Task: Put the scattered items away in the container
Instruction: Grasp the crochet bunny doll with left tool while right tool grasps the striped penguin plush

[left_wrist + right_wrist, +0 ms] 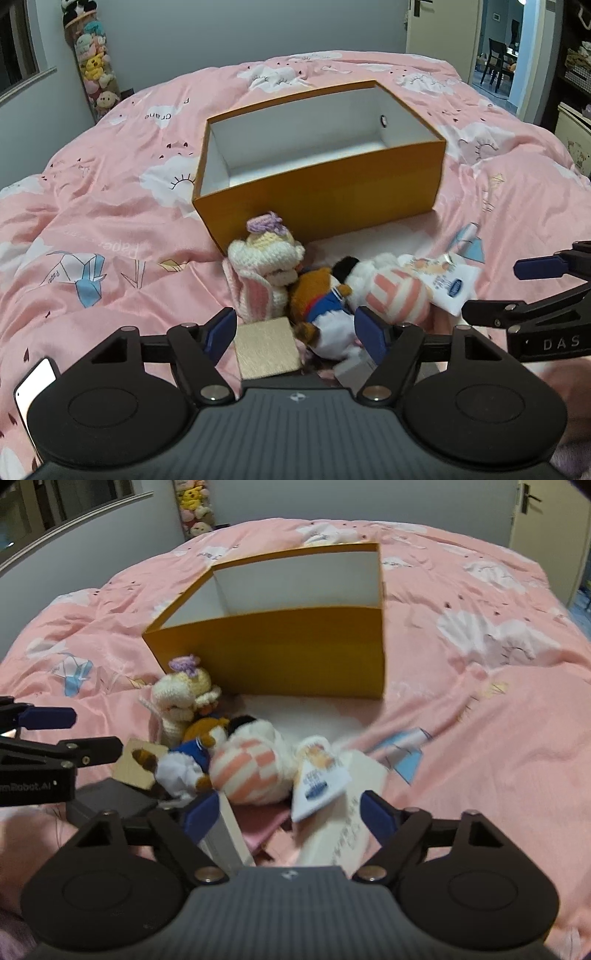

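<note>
An open orange box with a white inside stands on the pink bed; it also shows in the right wrist view. In front of it lies a pile: a crocheted white bunny, a brown plush in blue and white, a pink-and-white striped plush with a paper tag, and a gold card. My left gripper is open just above the brown plush and card. My right gripper is open over the tag, a white box and a pink piece.
The pink duvet is rumpled all around the box. A tall tube of plush toys stands at the far wall. An open door is at the far right. A dark flat item lies at the pile's left edge.
</note>
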`<state>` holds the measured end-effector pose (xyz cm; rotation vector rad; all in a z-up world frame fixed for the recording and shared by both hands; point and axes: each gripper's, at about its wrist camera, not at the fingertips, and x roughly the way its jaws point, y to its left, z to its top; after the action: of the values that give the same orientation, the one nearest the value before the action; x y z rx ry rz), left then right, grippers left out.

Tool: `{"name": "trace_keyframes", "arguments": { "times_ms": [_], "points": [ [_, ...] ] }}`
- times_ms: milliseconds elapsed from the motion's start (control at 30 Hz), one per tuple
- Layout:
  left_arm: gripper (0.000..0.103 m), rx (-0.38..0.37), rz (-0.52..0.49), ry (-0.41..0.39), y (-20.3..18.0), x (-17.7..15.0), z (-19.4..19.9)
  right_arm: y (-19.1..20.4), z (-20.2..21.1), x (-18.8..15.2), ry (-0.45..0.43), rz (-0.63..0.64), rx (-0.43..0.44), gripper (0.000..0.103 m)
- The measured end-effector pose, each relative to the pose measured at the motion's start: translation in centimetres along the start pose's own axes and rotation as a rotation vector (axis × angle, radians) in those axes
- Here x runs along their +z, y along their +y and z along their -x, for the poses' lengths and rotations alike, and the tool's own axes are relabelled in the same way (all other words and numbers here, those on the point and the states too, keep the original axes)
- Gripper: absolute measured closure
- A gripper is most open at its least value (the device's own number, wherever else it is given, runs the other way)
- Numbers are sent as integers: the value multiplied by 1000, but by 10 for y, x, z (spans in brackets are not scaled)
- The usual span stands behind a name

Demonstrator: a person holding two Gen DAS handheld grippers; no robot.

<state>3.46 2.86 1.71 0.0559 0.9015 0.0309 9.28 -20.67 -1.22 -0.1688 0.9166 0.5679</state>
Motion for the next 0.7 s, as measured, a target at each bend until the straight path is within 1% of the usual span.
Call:
{"name": "trace_keyframes", "arguments": {
  "times_ms": [100,200,267,367,467,700],
  "points": [
    [24,-2,26,32,13,9,-15,0,-15,15,24,-20,50,26],
    [24,-27,69,74,26,17,-33,2,-34,31,55,-29,91,29],
    [24,-25,72,92,31,23,-45,5,-46,40,76,-28,104,29],
    [24,-23,70,112,34,30,-62,10,-66,50,109,-18,110,30],
    [24,-31,73,139,36,34,-81,14,-84,56,151,0,107,34],
    [24,-30,88,205,42,37,-122,20,-120,55,244,23,116,34]
  ]
}}
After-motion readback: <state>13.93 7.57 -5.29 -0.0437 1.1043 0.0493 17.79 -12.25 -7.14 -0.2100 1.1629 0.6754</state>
